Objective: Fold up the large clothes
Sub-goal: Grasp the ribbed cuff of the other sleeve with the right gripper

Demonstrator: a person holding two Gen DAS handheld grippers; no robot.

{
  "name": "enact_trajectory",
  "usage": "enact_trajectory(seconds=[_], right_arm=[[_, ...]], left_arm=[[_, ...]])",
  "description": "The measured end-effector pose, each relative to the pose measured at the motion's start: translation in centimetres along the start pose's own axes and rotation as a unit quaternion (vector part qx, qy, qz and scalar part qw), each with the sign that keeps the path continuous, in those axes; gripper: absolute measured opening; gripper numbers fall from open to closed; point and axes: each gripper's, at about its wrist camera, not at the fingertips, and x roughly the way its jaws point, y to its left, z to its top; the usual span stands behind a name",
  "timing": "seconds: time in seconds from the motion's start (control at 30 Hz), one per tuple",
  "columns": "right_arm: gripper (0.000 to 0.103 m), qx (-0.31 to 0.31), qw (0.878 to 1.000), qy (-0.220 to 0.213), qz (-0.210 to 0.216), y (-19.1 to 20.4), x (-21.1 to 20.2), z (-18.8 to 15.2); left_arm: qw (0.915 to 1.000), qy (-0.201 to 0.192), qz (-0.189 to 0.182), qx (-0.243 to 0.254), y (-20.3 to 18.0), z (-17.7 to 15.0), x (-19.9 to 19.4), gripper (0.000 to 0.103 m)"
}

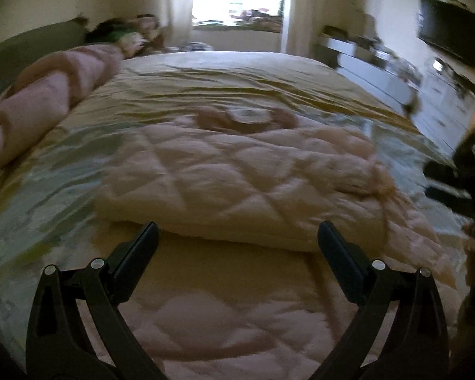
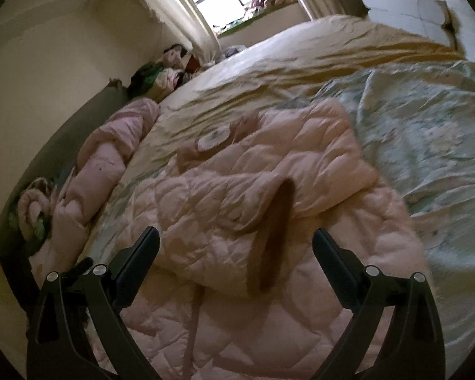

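Two hand-held grippers, left (image 1: 237, 234), right (image 2: 236, 239), spread wide, empty; pink quilted coat (image 1: 237, 171) just beyond

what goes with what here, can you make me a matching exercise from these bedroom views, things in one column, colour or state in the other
Things:
1. quilted jacket
2. bed sheet
3. left gripper
4. floral cover

Colour or state:
A. mustard yellow
B. pale pink, sleeve folded over
C. light blue-green print
D. open, holding nothing

Pairs: 1-B, 2-A, 3-D, 4-C
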Motion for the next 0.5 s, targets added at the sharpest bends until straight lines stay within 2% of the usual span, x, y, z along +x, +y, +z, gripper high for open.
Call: enact_trajectory(seconds=[0.13,0.17,0.2,0.4,0.43,0.5], right_arm=[[0.096,-0.003,1.000,0.022,0.002,0.9,2.4,-0.3],[0.094,-0.004,1.000,0.023,0.001,1.1,2.9,-0.3],[0.086,-0.007,1.000,0.025,-0.003,1.3,3.6,-0.2],[0.071,0.015,0.999,0.024,-0.044,-0.2,7.3,1.4],[0.066,0.024,0.998,0.027,-0.042,-0.8,8.0,1.7],[0.029,0.053,0.997,0.047,-0.040,-2.3,9.6,2.0]], left_arm=[[0.9992,0.001,0.011,-0.037,3.6,0.2,0.0,0.094],[0.9988,0.002,0.015,-0.047,4.5,0.2,0.1,0.094],[0.9984,0.001,0.016,-0.054,5.1,0.1,0.1,0.094],[0.9948,0.002,0.027,-0.098,9.2,0.5,0.4,0.094],[0.9945,0.001,0.027,-0.101,9.6,0.6,0.4,0.094],[0.9934,-0.002,0.026,-0.111,10.6,0.8,0.4,0.094]])
